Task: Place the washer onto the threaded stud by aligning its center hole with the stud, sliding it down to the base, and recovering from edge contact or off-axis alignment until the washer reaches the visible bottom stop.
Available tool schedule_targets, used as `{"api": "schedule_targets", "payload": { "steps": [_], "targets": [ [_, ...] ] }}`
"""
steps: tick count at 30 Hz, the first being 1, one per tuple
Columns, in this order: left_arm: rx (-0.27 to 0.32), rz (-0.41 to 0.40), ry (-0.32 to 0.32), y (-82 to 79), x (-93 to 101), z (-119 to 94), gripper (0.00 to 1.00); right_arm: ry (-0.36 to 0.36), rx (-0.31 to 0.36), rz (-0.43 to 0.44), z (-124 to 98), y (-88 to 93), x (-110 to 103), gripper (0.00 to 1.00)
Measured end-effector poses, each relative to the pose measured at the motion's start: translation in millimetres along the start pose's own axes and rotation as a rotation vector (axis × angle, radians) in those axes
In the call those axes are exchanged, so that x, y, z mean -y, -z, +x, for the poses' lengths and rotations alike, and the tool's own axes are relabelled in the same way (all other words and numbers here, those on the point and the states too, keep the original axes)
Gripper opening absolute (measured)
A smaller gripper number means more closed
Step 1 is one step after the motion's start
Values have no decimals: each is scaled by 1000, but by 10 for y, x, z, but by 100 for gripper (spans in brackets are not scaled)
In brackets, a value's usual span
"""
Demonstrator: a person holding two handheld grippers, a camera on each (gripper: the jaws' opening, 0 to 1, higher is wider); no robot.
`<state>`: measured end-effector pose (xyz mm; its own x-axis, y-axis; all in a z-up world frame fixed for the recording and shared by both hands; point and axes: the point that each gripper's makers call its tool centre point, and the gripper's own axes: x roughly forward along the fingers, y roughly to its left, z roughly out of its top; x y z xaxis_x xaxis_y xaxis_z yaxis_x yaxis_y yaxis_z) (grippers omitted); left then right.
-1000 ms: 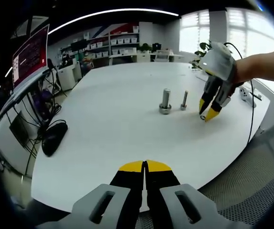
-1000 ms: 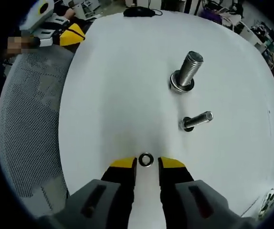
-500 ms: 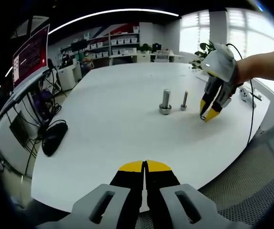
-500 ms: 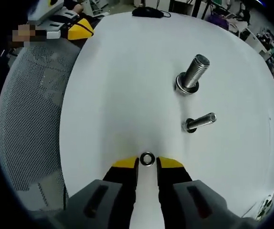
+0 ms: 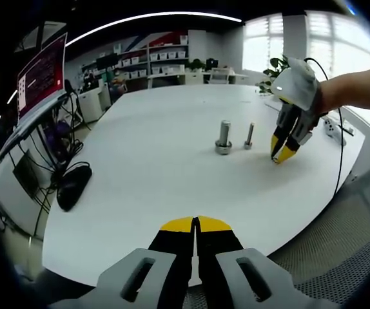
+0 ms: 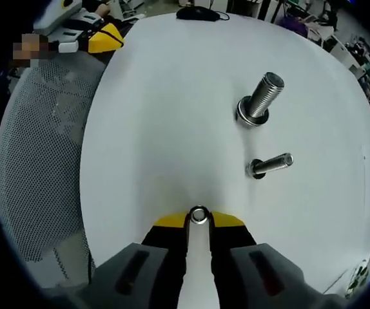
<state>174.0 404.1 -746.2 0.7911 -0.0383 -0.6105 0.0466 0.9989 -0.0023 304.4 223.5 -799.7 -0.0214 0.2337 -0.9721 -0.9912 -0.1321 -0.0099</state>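
Your right gripper (image 6: 199,217) is clamped on the washer (image 6: 199,214), pinched between its yellow tips low over the white table (image 6: 153,129). Just beyond stands the thinner threaded stud (image 6: 269,165), then the thicker stud (image 6: 258,100) with a washer already at its base. Your left gripper (image 5: 196,224) hangs over the table's near edge with its jaws pressed together on nothing. Farther off lies a black computer mouse (image 5: 73,185).
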Motion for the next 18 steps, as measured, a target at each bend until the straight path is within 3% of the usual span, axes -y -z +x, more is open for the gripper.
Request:
{"api": "schedule_targets", "payload": {
  "steps": [8,18],
  "targets": [
    [3,-2,-1,-6,-1,-2,0,-15,-9,6,-37,-17,-32,14],
    [6,-2,0,-9,-2,-2,0,18,58,43,-257,-209,140,14]
  ]
}}
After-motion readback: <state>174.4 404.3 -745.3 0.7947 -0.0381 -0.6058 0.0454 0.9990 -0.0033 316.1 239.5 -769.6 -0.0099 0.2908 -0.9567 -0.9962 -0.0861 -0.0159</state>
